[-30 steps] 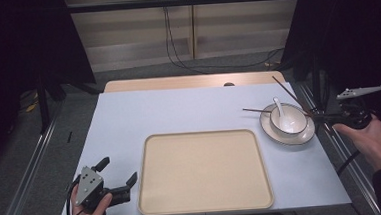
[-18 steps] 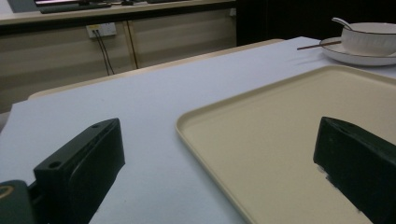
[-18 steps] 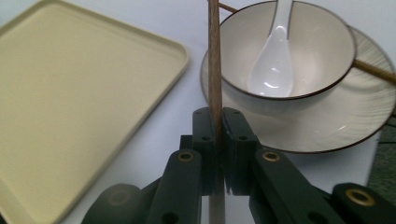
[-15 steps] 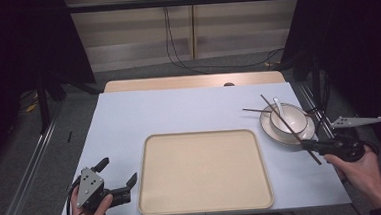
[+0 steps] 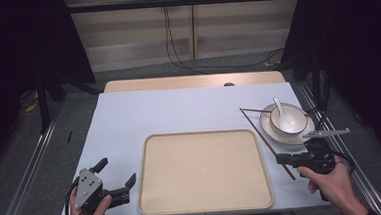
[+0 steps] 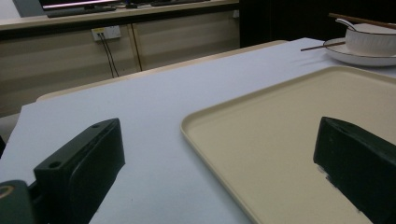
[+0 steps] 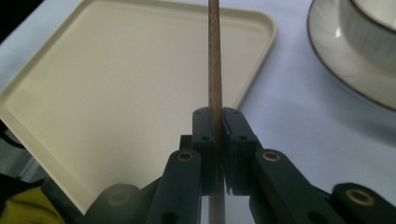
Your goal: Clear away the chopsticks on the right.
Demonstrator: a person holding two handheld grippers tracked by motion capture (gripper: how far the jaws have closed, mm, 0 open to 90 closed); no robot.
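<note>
Right gripper [image 5: 282, 158]: jaws were clamped on one chopstick [image 5: 265, 138] near its lower end.
Chopstick axis: it ran slantwise up and away from the jaws — along the tray's [image 5: 200, 137] right edge, tip toward the bowl [image 5: 288, 119] and plate [image 5: 275, 132].
Tray from jaws: just left of the stick.
Left gripper [image 5: 118, 184]: jaws apart, holding nothing — at the tray's far left corner on the bench [image 5: 178, 108], so the right hand was nearer.
</note>
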